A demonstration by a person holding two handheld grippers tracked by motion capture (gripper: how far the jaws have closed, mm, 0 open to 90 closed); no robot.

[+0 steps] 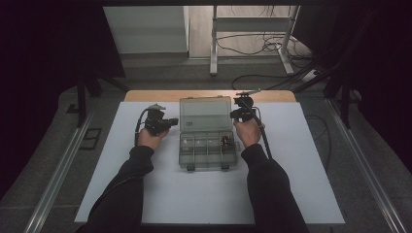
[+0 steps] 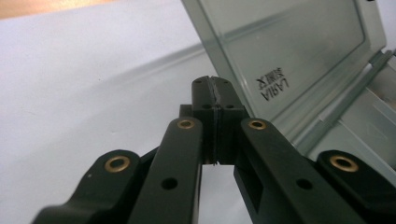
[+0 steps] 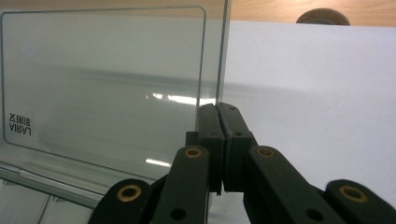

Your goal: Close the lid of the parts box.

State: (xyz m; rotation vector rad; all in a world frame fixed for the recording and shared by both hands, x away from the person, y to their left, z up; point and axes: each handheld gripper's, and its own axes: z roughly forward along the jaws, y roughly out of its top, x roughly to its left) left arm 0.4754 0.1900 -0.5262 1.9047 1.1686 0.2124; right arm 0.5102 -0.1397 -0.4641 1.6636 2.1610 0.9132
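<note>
Both jaws pinch the open lid [image 1: 205,112] of the clear plastic compartment box [image 1: 207,150]: left hand-held gripper [image 1: 171,123] and right hand-held gripper [image 1: 235,114] at opposite edges. Closing it looks next, calling for both to swing together.

We see a clear, grey-tinted plastic organiser box [image 1: 206,133] at the middle of the white board's [image 1: 145,194] far half, its lid [image 1: 205,113] swung open toward the far edge, its divided compartments facing up.

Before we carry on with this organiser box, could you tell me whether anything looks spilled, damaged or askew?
Nothing stands out. The clear organiser box sits square on the white table, its lid open and intact. A few small parts lie in its right compartment, none spilled. The left gripper and the right gripper are shut beside the lid.
</note>
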